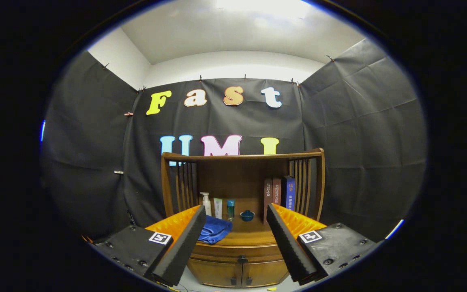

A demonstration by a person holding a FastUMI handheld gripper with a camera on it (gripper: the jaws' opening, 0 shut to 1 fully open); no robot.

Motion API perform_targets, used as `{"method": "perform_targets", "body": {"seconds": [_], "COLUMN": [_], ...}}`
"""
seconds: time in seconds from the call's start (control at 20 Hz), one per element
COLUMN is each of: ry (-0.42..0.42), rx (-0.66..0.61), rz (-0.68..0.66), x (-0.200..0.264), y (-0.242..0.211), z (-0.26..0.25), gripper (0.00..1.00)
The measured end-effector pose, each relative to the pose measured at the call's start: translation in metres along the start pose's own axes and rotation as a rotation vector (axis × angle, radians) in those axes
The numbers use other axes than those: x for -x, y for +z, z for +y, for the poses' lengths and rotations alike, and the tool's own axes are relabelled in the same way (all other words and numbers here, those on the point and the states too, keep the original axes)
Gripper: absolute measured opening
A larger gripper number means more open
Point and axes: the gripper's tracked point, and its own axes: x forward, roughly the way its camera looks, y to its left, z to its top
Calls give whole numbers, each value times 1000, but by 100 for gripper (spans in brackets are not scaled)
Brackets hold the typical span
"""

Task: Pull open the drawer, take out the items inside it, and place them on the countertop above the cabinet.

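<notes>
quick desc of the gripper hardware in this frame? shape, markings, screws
The gripper has two long wedge-shaped fingers with ribbed foam-like inner faces. Each mounts on a flat dark block with visible screws. A square black-and-white fiducial tag sits on each block. No cables visible.

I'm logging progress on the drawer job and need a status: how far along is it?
Nothing looks done: the drawer sits shut, flush under the countertop. In hand: the gripper is open, empty, short of the cabinet, the drawer knob between its fingers. Left: pulling the drawer open, lifting out its contents and placing them on the countertop beside the blue cloth.
</notes>
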Motion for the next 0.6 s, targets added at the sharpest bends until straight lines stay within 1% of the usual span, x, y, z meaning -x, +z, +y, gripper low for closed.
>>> {"method": "perform_targets", "body": {"seconds": [0.6], "ry": [-5], "rx": [-4], "rz": [34], "x": [-2], "y": [-3], "z": [-1], "gripper": [98]}}
